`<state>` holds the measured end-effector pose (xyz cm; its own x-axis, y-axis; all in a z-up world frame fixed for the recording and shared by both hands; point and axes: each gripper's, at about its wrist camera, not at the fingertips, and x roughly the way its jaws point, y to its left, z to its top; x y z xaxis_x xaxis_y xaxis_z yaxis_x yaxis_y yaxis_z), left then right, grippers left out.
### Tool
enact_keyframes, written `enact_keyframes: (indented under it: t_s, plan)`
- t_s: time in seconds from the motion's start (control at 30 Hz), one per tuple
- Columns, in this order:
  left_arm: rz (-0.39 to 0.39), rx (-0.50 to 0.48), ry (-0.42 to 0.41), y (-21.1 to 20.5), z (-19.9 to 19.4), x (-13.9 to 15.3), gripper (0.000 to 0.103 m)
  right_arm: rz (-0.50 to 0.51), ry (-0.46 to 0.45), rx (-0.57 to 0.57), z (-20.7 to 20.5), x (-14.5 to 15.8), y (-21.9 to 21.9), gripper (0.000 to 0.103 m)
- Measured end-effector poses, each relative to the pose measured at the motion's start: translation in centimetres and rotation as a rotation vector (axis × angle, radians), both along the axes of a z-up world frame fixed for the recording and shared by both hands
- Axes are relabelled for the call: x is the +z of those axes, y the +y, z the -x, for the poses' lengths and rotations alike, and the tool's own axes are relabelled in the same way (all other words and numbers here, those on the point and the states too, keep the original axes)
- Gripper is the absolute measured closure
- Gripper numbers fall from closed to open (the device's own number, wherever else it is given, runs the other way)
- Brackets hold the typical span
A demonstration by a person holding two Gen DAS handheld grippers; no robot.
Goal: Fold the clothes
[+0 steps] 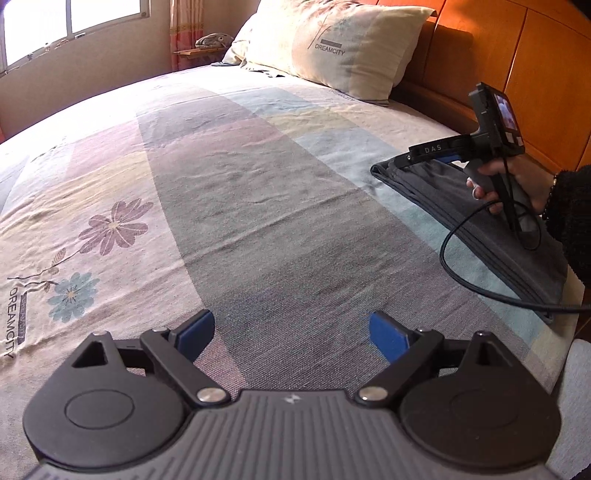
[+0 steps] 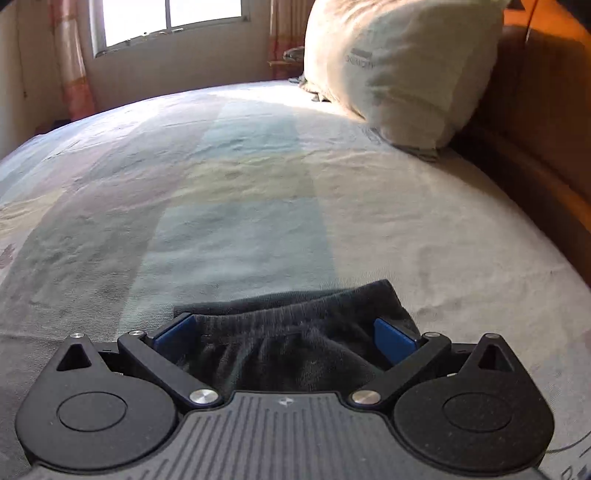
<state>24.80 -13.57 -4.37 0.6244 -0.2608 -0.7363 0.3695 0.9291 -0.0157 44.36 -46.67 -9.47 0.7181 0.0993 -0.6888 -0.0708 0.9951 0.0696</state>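
Observation:
A dark grey folded garment (image 1: pixel 480 225) lies near the right edge of the bed (image 1: pixel 258 184). A hand (image 1: pixel 521 181) holds my right gripper (image 1: pixel 400 162) over the garment's far end. In the right wrist view that gripper (image 2: pixel 284 330) stands open, its blue pads (image 2: pixel 391 339) wide apart with the garment's gathered edge (image 2: pixel 303 295) lying between and beneath them; the cloth spreads past both pads. My left gripper (image 1: pixel 291 336) hovers open over bare sheet to the left of the garment, with nothing between its fingers.
A cream pillow (image 1: pixel 343 44) leans on the orange wooden headboard (image 1: pixel 524 74) at the far right. A black cable (image 1: pixel 454 266) hangs from the right gripper across the garment. A window (image 1: pixel 74 22) and curtain lie beyond the bed's far side.

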Motion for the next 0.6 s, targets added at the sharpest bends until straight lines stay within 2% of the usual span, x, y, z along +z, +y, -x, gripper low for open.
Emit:
enact_keyframes:
  t_s: [0.13, 0.27, 0.33, 0.5, 0.6]
  plan:
    - [0.017, 0.024, -0.046, 0.3, 0.8, 1.3, 0.01, -0.059, 0.028, -0.029, -0.1, 0.8, -0.6, 0.0]
    - [0.074, 0.059, -0.123, 0.9, 1.7, 2.8, 0.007, -0.052, 0.031, -0.031, 3.8, 3.7, -0.2, 0.0]
    - [0.048, 0.067, -0.152, 0.7, 2.0, 3.5, 0.006, -0.025, 0.061, -0.039, 6.3, 4.7, 0.1, 0.0]
    - [-0.093, 0.045, -0.249, -1.1, 4.2, 4.7, 0.001, -0.02, 0.075, -0.091, 13.5, 6.3, 0.1, 0.0]
    - [-0.094, 0.017, -0.309, -2.0, 5.9, 5.2, 0.001, -0.052, 0.089, -0.118, 16.9, 6.7, 0.4, 0.0]
